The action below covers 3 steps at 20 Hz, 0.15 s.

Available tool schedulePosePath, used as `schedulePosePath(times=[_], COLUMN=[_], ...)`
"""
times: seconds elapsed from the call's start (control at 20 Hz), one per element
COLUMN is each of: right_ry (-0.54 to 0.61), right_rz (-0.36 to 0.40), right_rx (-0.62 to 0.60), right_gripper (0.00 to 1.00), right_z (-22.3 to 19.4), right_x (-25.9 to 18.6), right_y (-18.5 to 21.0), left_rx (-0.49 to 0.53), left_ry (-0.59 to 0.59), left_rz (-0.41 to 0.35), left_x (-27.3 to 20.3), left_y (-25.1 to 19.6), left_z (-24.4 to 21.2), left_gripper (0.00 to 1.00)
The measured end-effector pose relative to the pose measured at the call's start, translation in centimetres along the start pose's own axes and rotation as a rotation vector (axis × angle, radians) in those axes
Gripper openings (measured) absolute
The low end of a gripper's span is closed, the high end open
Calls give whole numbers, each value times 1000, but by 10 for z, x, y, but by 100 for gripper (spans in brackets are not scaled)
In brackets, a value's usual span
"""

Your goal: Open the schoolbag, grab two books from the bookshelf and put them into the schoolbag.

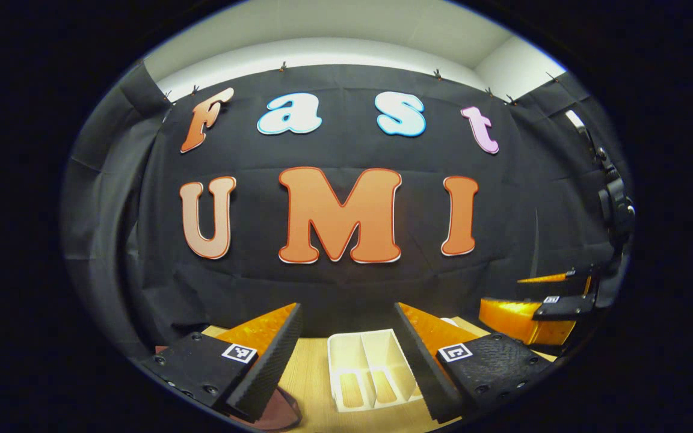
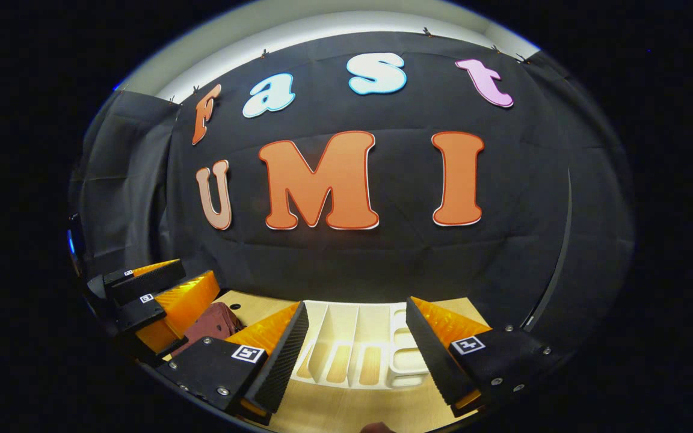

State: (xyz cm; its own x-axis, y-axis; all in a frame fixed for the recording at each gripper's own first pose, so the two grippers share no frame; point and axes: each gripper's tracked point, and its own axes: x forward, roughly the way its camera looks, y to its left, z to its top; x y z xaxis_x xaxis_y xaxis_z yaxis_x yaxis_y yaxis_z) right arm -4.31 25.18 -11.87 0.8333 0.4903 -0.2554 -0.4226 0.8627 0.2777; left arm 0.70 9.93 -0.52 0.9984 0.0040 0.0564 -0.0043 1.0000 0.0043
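Observation:
My left gripper point(image 1: 348, 310) is held open over the wooden table, nothing between its fingers. Just beyond it stands a white slotted bookshelf point(image 1: 370, 367); the slots I can see hold nothing. A dark red schoolbag point(image 1: 280, 415) peeks out under the left finger. My right gripper point(image 2: 357, 305) is open as well, with the same white bookshelf point(image 2: 358, 349) in front of it. The schoolbag point(image 2: 211, 325) lies to the left in the right gripper view, behind the left gripper point(image 2: 157, 288). In the left gripper view the right gripper point(image 1: 548, 300) hangs at the far right.
The wooden table point(image 2: 334, 409) runs under both grippers up to the black cloth wall point(image 2: 382, 258). A dark stand or mount point(image 1: 614, 210) rises at the right edge of the left gripper view.

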Motion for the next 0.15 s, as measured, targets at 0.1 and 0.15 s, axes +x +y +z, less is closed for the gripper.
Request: schedulePosePath(times=[0.1,0.15], right_ry=[-11,-27], right_rz=[-17,-22], right_rx=[5,0], right_gripper=[97,97], right_z=[-5,-5], right_x=[-1,-3], right_y=[-3,-4], left_rx=[-1,2], left_ry=[4,5], left_rz=[13,14], left_x=[-5,-1], left_y=[3,1], left_z=[-6,-7], left_gripper=[93,94])
